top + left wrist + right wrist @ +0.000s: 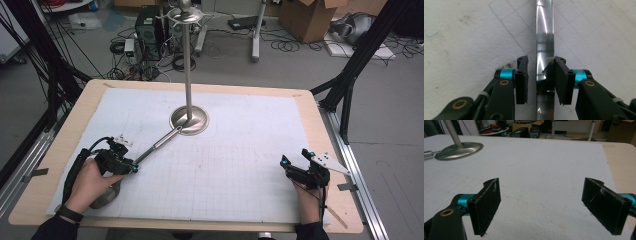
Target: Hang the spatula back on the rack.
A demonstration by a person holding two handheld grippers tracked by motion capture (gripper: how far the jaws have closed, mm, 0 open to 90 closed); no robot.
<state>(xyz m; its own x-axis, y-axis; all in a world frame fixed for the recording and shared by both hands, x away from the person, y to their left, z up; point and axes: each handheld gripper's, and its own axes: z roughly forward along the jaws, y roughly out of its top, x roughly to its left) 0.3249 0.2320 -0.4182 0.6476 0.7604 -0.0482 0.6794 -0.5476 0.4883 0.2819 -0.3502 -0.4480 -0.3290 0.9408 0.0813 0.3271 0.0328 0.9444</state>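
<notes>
— Wooden table (60, 150) first, with a white gridded mat (240, 165) over most of it. Beyond both tools stands a tall metal stand (188, 75) on a domed round base (189, 120). What's the piece to be handled?

— A polished metal rod (159, 144). It lies flat on the mat, its far end touching the base rim, its near end running back into the left tool (134, 168). In the left gripper view the rod (544, 50) passes straight up between the jaws.

— Is that tool clamped on it?

— Nearly. The right-hand pad sits against the rod; a thin strip of mat shows between the rod and the other pad. I'd call it released but closing, straddling the rod, not yet gripping.

— And the other one?

— The right tool (298, 167) rests well apart, near the table's right edge, jaws spread wide over bare mat, holding nothing.

— How will the rod behave?

— Stiff, I'd judge, and fairly heavy for its width. Mirror-smooth and round, so likely to slip or roll between flat pads. I'd squeeze firmly square across it, and closer to its middle than this end, so it doesn't droop.
</notes>
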